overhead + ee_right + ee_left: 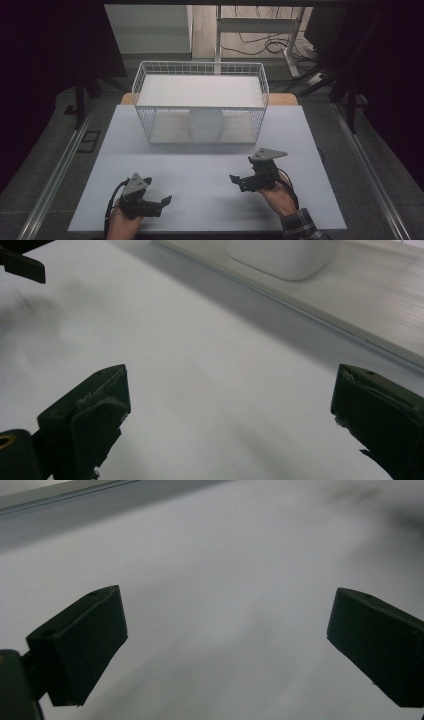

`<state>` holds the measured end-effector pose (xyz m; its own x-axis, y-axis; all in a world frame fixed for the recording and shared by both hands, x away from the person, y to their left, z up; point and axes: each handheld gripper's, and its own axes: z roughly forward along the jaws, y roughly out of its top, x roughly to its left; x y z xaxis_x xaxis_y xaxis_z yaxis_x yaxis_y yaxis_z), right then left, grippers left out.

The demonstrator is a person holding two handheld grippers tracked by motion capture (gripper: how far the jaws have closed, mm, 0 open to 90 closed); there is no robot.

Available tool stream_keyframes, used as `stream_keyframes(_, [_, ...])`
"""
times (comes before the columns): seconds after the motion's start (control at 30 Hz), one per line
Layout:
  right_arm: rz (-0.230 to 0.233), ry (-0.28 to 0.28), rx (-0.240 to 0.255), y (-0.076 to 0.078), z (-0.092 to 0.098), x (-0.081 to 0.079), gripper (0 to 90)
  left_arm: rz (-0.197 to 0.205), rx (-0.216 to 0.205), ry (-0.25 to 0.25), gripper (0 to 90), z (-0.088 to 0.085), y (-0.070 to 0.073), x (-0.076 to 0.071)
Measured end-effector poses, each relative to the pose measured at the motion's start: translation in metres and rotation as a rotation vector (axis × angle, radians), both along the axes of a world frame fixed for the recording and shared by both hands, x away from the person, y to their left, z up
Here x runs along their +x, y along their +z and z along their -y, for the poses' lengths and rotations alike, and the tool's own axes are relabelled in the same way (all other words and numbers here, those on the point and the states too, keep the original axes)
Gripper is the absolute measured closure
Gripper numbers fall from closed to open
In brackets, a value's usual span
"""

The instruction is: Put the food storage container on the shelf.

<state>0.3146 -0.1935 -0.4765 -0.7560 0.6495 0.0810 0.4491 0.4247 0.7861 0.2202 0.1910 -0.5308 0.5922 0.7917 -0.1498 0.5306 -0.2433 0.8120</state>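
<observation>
A white wire basket [200,100] stands at the back middle of the pale table [210,165]. A white rounded container [205,125] sits inside it, and the right gripper view shows this container [285,257] on the basket's white floor [380,305]. My left gripper [161,192] rests near the front left edge, pointing right; its jaws stand wide open over bare table [225,640]. My right gripper [237,183] lies at the front right, pointing left. It is open with nothing between the jaws [230,410]. A jaw tip of the left gripper [22,265] appears at the top left of that view.
A white flat panel [200,90] lies across the basket's top. Behind the table are a white frame [260,25] and floor cables [260,45]. Metal rails [55,170] run along both sides. Dark drapes hang left and right.
</observation>
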Motion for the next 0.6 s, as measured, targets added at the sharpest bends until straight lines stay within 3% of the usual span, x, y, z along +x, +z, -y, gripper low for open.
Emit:
stream_keyframes(0.4, [0.025,-0.078,0.0,-0.003,0.035,-0.023,0.0,0.009,-0.011,0.013,2.6,-0.007,0.004,-0.001])
stream_keyframes(0.6, [0.036,-0.128,0.001,-0.004,0.053,-0.034,0.0,0.011,0.016,0.039,0.3,-0.012,0.005,-0.006])
